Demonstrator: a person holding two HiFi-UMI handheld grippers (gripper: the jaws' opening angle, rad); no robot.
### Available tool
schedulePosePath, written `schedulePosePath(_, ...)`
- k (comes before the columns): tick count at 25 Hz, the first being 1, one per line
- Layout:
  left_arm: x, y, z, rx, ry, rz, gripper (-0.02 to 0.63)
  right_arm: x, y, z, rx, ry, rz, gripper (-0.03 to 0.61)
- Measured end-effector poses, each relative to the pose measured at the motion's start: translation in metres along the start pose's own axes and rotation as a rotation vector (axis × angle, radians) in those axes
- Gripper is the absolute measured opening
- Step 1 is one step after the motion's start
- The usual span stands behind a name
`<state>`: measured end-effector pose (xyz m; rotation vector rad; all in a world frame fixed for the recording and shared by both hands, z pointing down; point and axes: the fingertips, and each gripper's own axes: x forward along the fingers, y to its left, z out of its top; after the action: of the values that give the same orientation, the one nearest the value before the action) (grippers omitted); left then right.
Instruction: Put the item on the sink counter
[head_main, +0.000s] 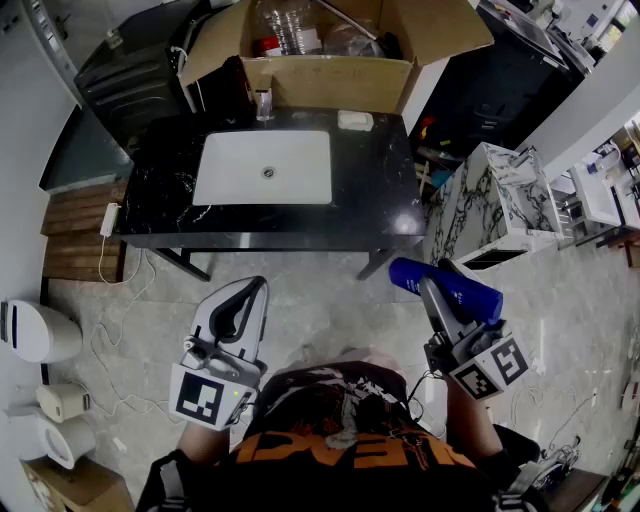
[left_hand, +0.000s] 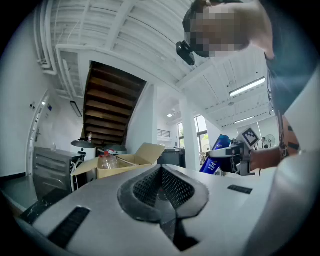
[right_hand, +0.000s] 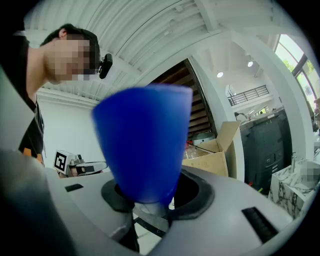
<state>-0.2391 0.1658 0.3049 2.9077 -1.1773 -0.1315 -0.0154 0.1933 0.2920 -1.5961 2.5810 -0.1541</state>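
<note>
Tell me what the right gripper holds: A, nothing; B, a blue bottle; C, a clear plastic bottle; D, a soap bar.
B: the right gripper has its jaws clamped on a blue bottle, which shows in both the head view and the right gripper view.

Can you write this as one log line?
left gripper: shut, empty | right gripper: shut on blue bottle | sink counter: not reached
</note>
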Motion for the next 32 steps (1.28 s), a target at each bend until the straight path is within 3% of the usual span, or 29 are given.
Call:
schedulePosePath(8,-0.004,0.005,0.003,-0.014,-0.003,0.002,0.015,0.003,0.006,0.007,-0.016,-0.017,0.009,0.161)
schedulePosePath(14,-0.008,0.007,0.003,-0.013,-0.004,0.001,0.015,0.005,0.005,0.008,0.072,-0.031,0.017,0.163)
schedulePosePath(19,-0.016,0.013,0.006,-0.014,-0.012,0.018,0.015,0.011,0.016,0.015,0.009,-0.039,0.036,0.161)
schedulePosePath(32,-0.031,0.019,0.009,-0.005,-0.025,0.042,0.015,0.011,0.013,0.031,0.004,-0.085,0.012,0.161)
